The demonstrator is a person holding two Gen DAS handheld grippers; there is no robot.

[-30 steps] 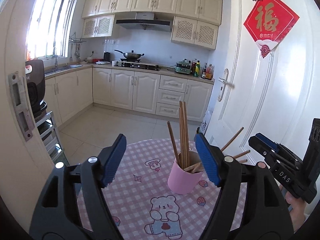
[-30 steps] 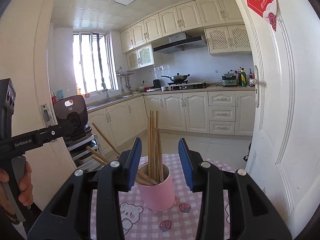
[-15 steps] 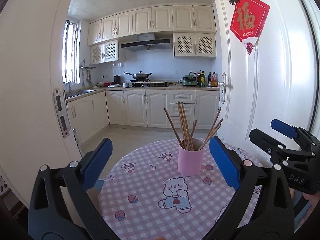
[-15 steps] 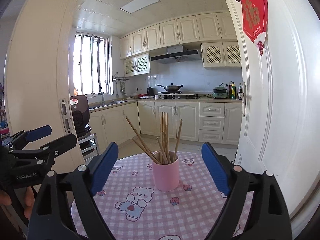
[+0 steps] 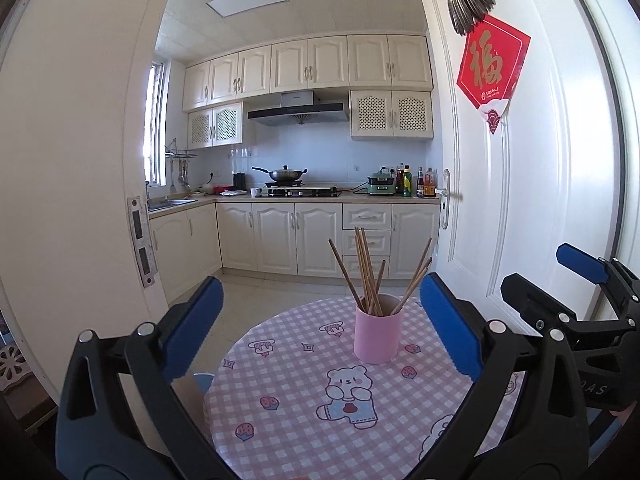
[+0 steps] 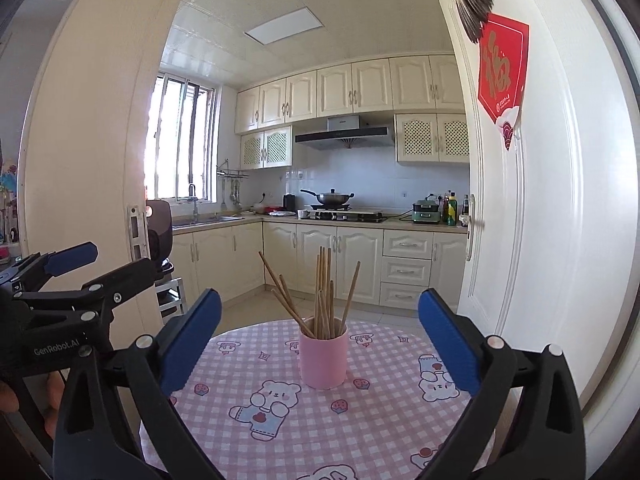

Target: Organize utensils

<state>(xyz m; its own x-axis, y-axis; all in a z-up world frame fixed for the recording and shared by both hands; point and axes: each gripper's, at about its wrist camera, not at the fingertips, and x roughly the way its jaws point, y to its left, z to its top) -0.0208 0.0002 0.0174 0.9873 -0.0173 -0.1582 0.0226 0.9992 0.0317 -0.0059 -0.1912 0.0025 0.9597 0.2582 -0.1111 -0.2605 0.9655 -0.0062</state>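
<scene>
Both wrist cameras look almost level across the round table (image 5: 304, 416) toward the kitchen, set back from the pink cup (image 5: 377, 334) of chopsticks (image 5: 366, 270). Each view catches the other tool at its edge; both share table, cup and door (image 6: 532, 208).

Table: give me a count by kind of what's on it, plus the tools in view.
Cup: 1
Chopsticks: about 8, standing in the cup; they overlap, so not exact
Tools: 2, left tool and right tool, jaws just opened wide, holding nothing
Total: about 11
</scene>
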